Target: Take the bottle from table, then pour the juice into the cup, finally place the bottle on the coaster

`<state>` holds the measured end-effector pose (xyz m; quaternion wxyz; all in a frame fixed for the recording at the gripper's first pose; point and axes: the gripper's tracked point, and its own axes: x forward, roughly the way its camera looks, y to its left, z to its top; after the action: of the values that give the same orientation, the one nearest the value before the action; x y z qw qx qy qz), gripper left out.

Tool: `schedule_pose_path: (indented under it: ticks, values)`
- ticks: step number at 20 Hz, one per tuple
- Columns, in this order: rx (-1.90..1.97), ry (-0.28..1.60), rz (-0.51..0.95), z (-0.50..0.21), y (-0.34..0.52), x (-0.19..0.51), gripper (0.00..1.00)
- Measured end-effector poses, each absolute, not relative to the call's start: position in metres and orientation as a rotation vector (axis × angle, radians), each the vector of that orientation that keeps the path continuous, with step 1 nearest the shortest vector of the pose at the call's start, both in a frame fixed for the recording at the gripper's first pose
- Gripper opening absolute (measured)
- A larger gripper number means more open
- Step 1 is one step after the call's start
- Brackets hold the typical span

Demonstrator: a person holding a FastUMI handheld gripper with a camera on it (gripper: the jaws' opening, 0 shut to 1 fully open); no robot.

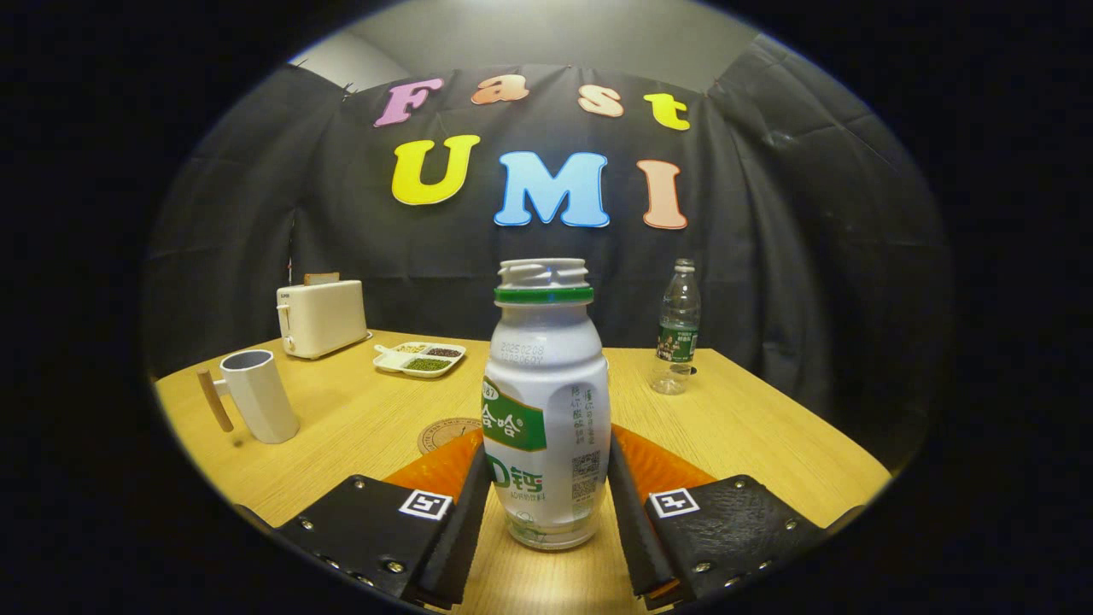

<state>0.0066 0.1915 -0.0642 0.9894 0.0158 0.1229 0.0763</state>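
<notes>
A white juice bottle (546, 401) with a green label and a green neck ring stands upright, its cap off. It sits between my fingers, and both of them press on its lower sides. My gripper (546, 453) is shut on it. I cannot tell whether its base rests on the wooden table (751, 427) or hangs just above it. A round brown coaster (444, 431) lies just beyond the left finger, partly hidden by it. Farther to the left stands a white cup (259, 397) with a wooden handle, its mouth open upward.
A white toaster (323, 316) stands at the table's far left. A white divided tray (420, 357) of beans lies next to it. A clear plastic water bottle (677, 329) stands at the far right, near the back edge. Black cloth walls the booth behind.
</notes>
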Motion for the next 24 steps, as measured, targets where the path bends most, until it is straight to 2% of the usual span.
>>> schedule_pose_path:
  ticks: [10, 24]
  values:
    - [-0.201, 0.196, 0.208, -0.018, 0.25, 0.027, 0.69]
    - [-0.595, 0.171, 0.279, -0.008, 0.323, 0.036, 0.7]
